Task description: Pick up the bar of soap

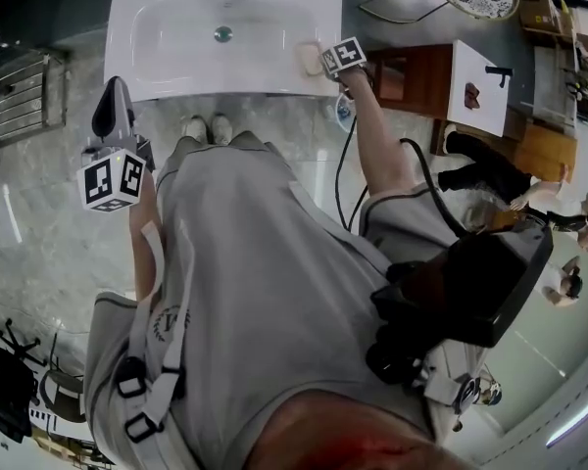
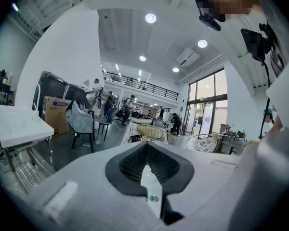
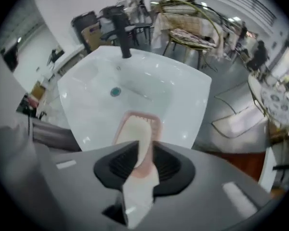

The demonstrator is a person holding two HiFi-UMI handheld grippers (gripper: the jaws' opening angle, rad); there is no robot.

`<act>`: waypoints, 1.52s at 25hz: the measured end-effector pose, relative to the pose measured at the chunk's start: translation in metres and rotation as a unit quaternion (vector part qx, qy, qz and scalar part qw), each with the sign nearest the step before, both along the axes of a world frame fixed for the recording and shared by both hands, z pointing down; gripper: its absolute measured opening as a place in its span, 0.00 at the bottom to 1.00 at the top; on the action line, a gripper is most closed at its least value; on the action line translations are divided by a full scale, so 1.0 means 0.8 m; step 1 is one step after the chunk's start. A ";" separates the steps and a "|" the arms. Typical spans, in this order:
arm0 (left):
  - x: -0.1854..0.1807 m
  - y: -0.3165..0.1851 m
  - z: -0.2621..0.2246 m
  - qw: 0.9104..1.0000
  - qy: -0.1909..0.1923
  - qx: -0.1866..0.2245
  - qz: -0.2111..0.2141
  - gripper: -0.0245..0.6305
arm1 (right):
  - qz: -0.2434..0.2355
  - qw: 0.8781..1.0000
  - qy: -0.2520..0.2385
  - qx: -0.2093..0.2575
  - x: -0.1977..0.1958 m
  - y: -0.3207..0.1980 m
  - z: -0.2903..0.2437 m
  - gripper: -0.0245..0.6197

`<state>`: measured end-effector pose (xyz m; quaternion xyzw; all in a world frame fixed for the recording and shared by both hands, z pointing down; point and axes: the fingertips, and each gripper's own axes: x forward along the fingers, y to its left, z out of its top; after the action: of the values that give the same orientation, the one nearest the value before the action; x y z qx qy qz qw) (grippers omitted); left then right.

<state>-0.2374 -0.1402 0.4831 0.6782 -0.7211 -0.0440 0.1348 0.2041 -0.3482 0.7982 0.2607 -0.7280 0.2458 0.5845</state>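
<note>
The cream bar of soap (image 3: 136, 132) lies on a pink ridged soap dish (image 3: 154, 122) at the near right rim of the white sink (image 3: 178, 95). In the right gripper view my right gripper (image 3: 142, 153) is shut on the near end of the bar, its dark pads pressing on both sides. The head view shows the same gripper (image 1: 323, 63) at the sink's right front corner, over the soap (image 1: 307, 58). My left gripper (image 1: 111, 106) is held off to the left below the sink, away from it. Its jaws (image 2: 147, 170) are shut on nothing and point up into the room.
A black faucet (image 3: 120, 32) stands at the back of the basin, with a green drain (image 3: 115, 91) in the middle. A wooden cabinet (image 1: 421, 76) stands right of the sink and a metal towel rail (image 1: 24, 91) left of it. Chairs and people are farther off.
</note>
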 end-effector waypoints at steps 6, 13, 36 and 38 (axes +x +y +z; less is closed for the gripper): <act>0.012 -0.007 -0.005 1.000 0.003 0.003 0.017 0.03 | -0.040 0.999 -0.010 0.006 -0.031 0.007 0.010 0.54; 0.002 -0.012 -0.013 1.000 -0.003 0.004 0.011 0.03 | -0.064 0.994 0.030 0.081 -0.057 0.003 0.029 0.29; -0.071 0.084 0.066 0.987 0.005 -0.109 -0.121 0.03 | -0.386 0.917 -0.019 0.104 -0.349 -0.013 0.161 0.37; -0.077 0.085 0.071 0.985 0.008 -0.113 -0.131 0.03 | -0.395 0.915 -0.020 0.085 -0.352 -0.014 0.169 0.41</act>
<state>-0.2991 -0.0720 0.5395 0.5576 -0.8032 0.0154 0.2091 -0.0774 -0.3594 0.9333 -0.0041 -0.8012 -0.0626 0.5951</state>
